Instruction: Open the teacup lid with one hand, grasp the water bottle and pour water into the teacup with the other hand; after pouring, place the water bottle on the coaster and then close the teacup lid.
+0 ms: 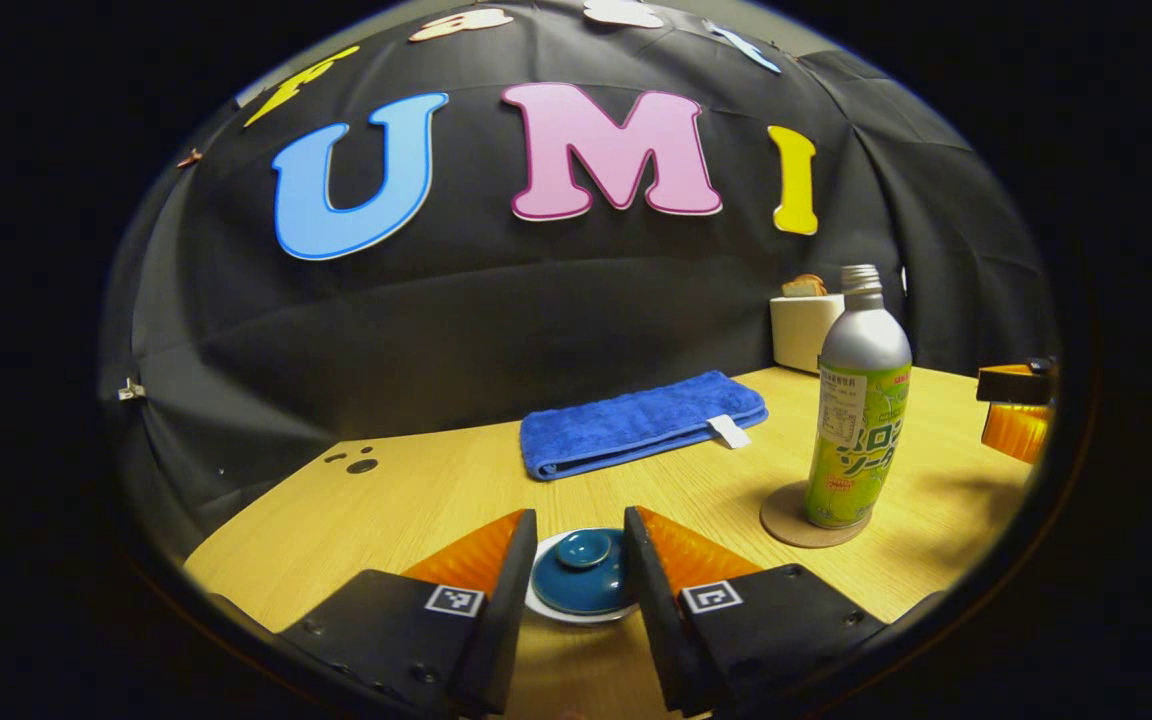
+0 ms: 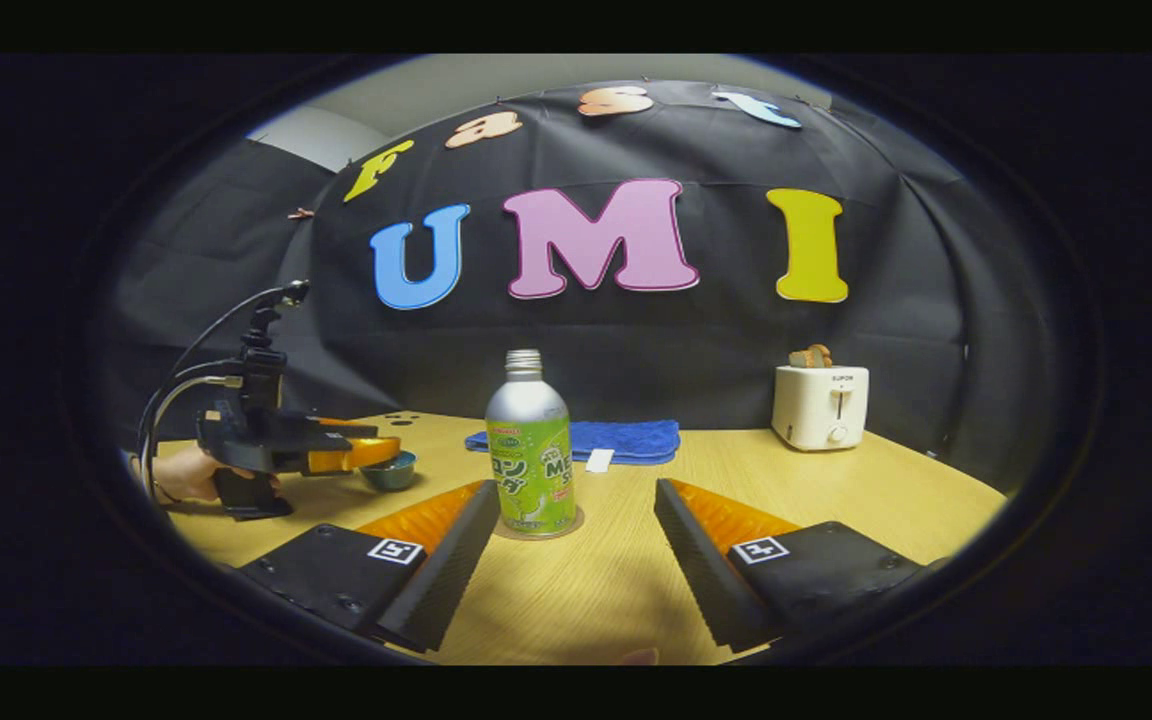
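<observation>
Wooden table (image 2: pixel 616 590) bears blue towel (image 1: pixel 636 425); toaster (image 2: pixel 820 405) stands against black cloth.

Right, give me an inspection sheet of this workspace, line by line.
Surface: wooden table, with small dark holes near its far left edge.
Job's things: teacup lid on the teacup; water bottle upright on the coaster.
Clutter: folded blue towel; white toaster with bread in it.
Grippers: left gripper open, fingers either side of the lid; right gripper open, facing the bottle, apart from it.
Cables: black cables loop from the left gripper's handle.
Surroundings: black cloth wall.
</observation>
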Demonstrator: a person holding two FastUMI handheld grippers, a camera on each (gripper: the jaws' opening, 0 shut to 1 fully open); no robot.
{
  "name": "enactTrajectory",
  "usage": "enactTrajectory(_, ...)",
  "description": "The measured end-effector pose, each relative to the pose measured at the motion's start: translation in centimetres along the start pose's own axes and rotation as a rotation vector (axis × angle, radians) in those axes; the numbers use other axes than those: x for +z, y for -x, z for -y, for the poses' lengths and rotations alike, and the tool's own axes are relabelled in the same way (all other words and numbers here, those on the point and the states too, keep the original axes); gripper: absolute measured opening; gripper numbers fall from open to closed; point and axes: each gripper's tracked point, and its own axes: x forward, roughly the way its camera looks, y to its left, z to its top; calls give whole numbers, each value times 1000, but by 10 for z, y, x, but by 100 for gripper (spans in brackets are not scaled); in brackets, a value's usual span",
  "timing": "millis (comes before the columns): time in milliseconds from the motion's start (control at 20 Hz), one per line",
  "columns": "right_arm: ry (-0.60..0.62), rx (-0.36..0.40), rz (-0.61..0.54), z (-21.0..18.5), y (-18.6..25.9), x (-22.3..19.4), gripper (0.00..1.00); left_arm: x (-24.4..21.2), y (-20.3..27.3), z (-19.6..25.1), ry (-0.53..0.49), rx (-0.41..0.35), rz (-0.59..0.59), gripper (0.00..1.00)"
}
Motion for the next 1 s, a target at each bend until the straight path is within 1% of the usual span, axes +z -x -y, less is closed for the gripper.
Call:
enactTrajectory(100, 0, -9, 0, 2, 0, 0, 96, 2, 13, 2, 27, -2, 22, 70)
enactTrajectory(150, 1, -12, 0, 1, 0, 1, 96, 3, 20, 1, 30, 5, 38, 78)
enactTrajectory(200, 1, -13, 0, 1, 0, 0, 96, 5, 27, -2, 36, 14, 58, 81)
enactTrajectory(250, 0, -13, 0, 1, 0, 0, 96, 7, 35, -3, 43, 23, 76, 87)
enactTrajectory(350, 1, -15, 0, 1, 0, 0, 96, 6, 52, -7, 73, 39, 102, 93)
enactTrajectory(450, 1, -29, 3, 3, -1, 1, 96, 7, 67, -7, 114, 44, 131, 94)
enactTrajectory(700, 1, -28, 2, 2, -1, -1, 96, 4, 90, -3, 117, 49, 136, 94)
enactTrajectory(1000, 2, -27, 3, 2, 0, 0, 96, 3, 94, -4, 118, 63, 135, 95)
